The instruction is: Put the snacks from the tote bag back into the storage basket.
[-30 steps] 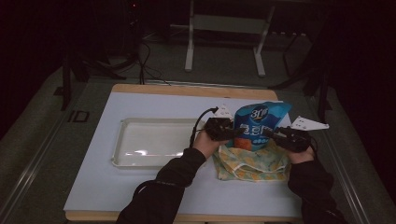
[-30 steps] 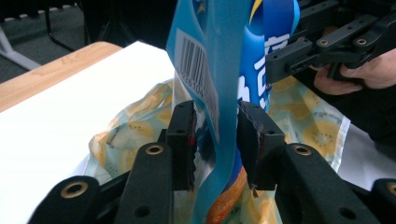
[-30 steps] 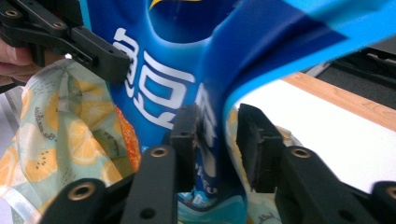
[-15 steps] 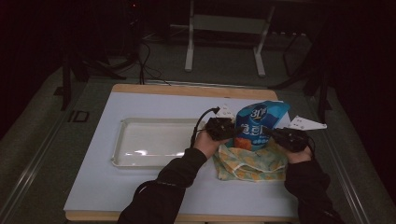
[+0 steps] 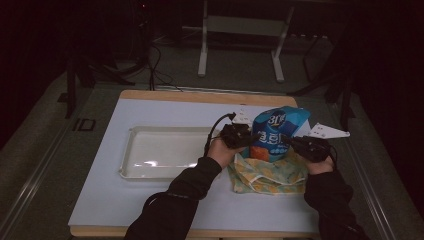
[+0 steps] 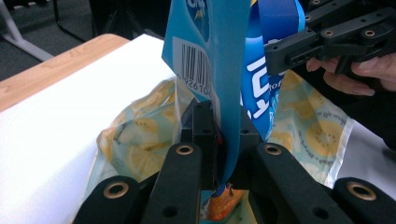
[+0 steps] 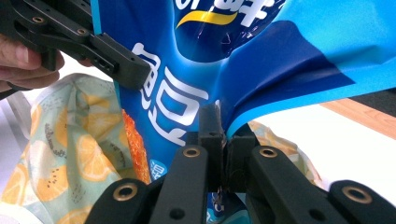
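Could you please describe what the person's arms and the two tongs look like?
Both forearms wear dark long sleeves. The left tongs and right tongs are black, with jointed link arms and brass-coloured pivot rivets. A black cable trails from the left; pale three-cornered plates sit on top.

One blue snack bag (image 5: 276, 131), one fruit-print cloth bag (image 5: 269, 173), one white tray (image 5: 165, 153) (two claws).

Dim room; grey floor (image 5: 45, 165); white metal stand (image 5: 240, 40) behind white-topped, wood-edged table (image 5: 100, 200).

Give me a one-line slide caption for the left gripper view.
Left gripper pinches the blue snack bag's edge above the lemon-print cloth bag; right gripper grips its far side.
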The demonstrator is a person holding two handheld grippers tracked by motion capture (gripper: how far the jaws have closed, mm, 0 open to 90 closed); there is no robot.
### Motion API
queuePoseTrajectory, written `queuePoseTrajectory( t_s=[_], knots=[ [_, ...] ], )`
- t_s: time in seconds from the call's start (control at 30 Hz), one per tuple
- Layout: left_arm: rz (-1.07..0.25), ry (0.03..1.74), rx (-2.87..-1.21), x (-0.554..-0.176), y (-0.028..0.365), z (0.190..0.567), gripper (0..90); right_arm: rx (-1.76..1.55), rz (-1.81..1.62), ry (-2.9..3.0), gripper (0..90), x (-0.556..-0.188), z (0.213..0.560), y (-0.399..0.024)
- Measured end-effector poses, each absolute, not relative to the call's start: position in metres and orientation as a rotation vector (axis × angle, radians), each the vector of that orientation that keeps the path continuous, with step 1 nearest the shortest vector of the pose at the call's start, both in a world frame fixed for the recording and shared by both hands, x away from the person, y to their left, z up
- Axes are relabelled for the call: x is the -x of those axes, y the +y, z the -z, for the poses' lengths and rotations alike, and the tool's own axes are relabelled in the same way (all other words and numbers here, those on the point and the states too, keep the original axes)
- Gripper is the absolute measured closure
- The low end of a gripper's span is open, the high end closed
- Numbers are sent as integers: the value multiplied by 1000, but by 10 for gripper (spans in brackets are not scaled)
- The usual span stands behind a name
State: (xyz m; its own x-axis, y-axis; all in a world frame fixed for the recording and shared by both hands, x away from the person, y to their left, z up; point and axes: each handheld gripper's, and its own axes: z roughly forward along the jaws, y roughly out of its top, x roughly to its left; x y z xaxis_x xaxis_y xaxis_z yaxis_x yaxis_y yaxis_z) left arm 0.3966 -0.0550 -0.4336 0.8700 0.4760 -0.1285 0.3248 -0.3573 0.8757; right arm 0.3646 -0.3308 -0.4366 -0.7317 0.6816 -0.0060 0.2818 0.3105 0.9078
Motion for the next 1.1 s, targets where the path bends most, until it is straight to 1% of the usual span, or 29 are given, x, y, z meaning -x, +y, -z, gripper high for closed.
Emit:
queuePoseTrajectory(
  t_s=[0.13, 0.17, 1.1],
  knots=[
    [-182, 584, -1976, -396, -56, 431, 859, -855, -1398, 2191, 883, -364, 432, -332],
    [-187, 581, -1969, -395, -57, 424, 862, -848, -1399, 2187, 884, -364, 428, -333],
    [-218, 540, -1953, -395, -63, 365, 874, -809, -1397, 2121, 888, -355, 374, -337]
  ],
)
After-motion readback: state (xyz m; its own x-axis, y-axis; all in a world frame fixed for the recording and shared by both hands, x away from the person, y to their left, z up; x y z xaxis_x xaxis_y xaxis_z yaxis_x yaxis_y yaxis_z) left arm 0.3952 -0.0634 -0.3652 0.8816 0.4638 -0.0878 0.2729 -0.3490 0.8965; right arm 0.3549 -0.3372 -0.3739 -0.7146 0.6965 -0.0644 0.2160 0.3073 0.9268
